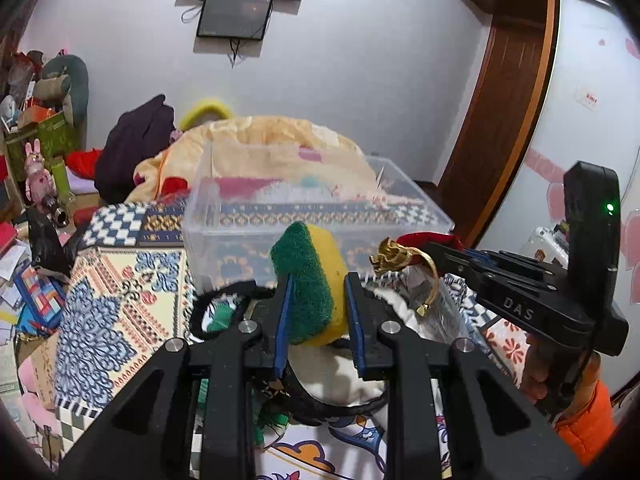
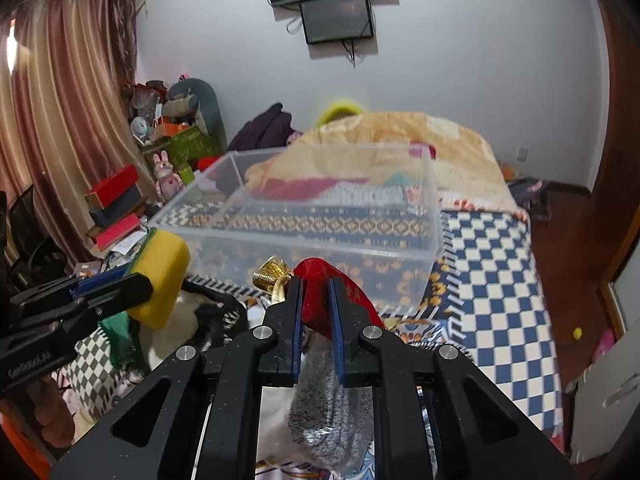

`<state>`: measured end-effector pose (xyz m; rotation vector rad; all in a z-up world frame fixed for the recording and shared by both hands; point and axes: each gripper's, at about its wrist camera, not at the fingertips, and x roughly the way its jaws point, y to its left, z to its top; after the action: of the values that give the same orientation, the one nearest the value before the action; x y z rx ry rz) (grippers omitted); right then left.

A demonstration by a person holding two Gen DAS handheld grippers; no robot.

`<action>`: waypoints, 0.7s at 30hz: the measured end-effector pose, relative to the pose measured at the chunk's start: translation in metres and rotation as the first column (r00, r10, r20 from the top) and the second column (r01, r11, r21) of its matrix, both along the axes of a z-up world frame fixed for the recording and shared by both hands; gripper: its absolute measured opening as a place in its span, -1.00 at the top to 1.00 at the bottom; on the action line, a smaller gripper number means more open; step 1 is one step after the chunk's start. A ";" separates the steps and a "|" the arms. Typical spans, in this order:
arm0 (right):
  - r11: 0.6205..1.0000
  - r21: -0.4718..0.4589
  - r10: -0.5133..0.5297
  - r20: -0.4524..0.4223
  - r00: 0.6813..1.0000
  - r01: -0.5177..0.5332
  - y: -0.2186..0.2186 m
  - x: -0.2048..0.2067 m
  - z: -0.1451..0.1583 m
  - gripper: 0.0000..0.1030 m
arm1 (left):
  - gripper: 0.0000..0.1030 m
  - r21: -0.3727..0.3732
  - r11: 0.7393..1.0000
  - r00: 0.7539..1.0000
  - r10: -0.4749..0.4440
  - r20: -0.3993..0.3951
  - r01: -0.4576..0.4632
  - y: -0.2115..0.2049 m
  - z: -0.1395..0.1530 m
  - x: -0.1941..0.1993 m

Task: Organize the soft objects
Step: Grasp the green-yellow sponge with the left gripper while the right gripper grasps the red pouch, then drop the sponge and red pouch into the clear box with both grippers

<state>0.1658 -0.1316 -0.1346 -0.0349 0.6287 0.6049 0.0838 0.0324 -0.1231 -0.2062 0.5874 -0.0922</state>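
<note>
My left gripper point(image 1: 316, 280) is shut on a yellow sponge with a green scouring side point(image 1: 310, 276) and holds it up in front of a clear plastic box point(image 1: 224, 224). The sponge also shows in the right wrist view point(image 2: 162, 280). My right gripper point(image 2: 316, 284) is shut on a red fabric piece point(image 2: 320, 300) with a gold bell point(image 2: 272, 272); a grey speckled soft item point(image 2: 332, 412) hangs beneath it. In the left wrist view the right gripper point(image 1: 436, 250) holds the red fabric point(image 1: 420, 238) and bell point(image 1: 390, 256) at the right. The box point(image 2: 304, 248) appears empty.
The box sits on a patterned bedspread point(image 1: 120, 300) with a blue-white checked part point(image 2: 500, 280). An orange quilt point(image 2: 400, 140) lies behind the box. Black-rimmed soft items point(image 1: 216, 304) lie under the grippers. Cluttered boxes and toys point(image 2: 168, 148) stand at the left; a wooden door frame point(image 1: 504, 112) at the right.
</note>
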 end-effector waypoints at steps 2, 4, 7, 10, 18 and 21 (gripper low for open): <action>1.000 0.005 0.000 0.026 1.000 -0.001 -0.003 -0.004 0.008 0.78 | 0.52 0.009 1.000 1.000 0.005 0.027 -0.005 0.001 0.009 -0.004; 1.000 0.022 0.005 0.048 0.999 -0.006 -0.007 -0.008 0.017 0.78 | 0.52 0.017 1.000 0.998 0.008 0.057 -0.009 0.003 0.019 -0.008; 0.999 0.048 0.010 0.079 0.997 -0.014 -0.008 -0.011 0.030 0.78 | 0.52 0.027 0.999 0.995 0.018 0.098 -0.021 0.005 0.034 -0.008; 0.998 0.067 0.012 0.122 0.992 -0.020 -0.008 -0.013 0.042 0.78 | 0.52 0.034 0.999 0.991 0.029 0.132 -0.034 0.010 0.048 -0.004; 0.994 0.105 -0.014 0.188 0.982 -0.005 -0.006 0.003 0.064 0.78 | 0.52 0.067 0.997 0.983 0.034 0.180 -0.047 0.018 0.076 0.020; 0.993 0.115 -0.023 0.194 0.981 0.001 -0.004 0.013 0.068 0.78 | 0.52 0.090 0.995 0.984 0.033 0.175 -0.050 0.019 0.079 0.033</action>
<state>0.1785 -0.1351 -0.0666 0.0167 0.4034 0.6164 0.1164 0.0514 -0.0442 -0.1174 0.4127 -0.0412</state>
